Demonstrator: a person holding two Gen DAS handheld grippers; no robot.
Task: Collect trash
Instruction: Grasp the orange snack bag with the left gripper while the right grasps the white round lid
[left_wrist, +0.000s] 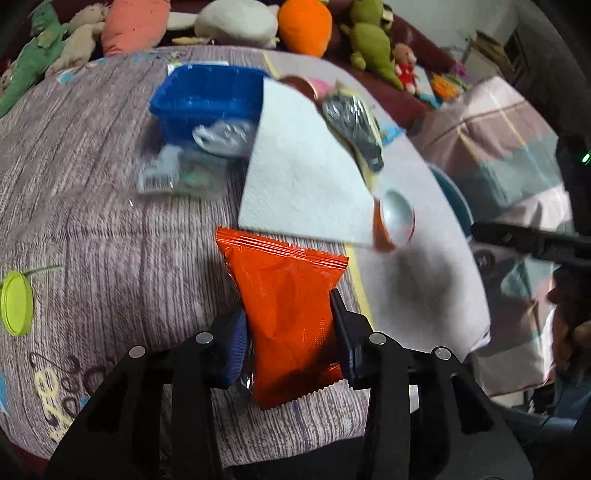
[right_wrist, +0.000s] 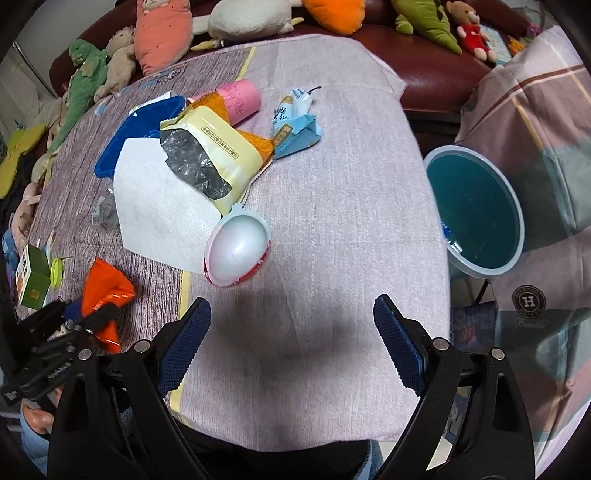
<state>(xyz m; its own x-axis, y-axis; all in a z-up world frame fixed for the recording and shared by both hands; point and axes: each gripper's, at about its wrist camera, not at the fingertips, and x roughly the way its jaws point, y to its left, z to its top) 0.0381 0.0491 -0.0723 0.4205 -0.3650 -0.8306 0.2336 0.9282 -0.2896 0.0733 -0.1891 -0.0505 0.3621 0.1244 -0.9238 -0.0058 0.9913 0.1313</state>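
An orange snack packet (left_wrist: 280, 266) lies on the striped cloth, and my left gripper (left_wrist: 286, 310) is shut on its lower half, one blue pad pressing each side. The right wrist view shows that same packet (right_wrist: 107, 288) in the left gripper (right_wrist: 85, 314) at the lower left. My right gripper (right_wrist: 291, 306) stands open over bare pink cloth with nothing between its fingers. Just beyond it a white and red plastic cup (right_wrist: 236, 251) lies on its side. A teal bin (right_wrist: 517, 240) stands off the table's right edge.
A white napkin (right_wrist: 159, 210), a yellow wrapper (right_wrist: 210, 155), a pink cup (right_wrist: 240, 99), a light blue wrapper (right_wrist: 295, 129) and a blue tray (left_wrist: 207, 96) clutter the far half. A green lid (left_wrist: 16, 302) and green box (right_wrist: 33, 280) sit left. Plush toys line the sofa behind.
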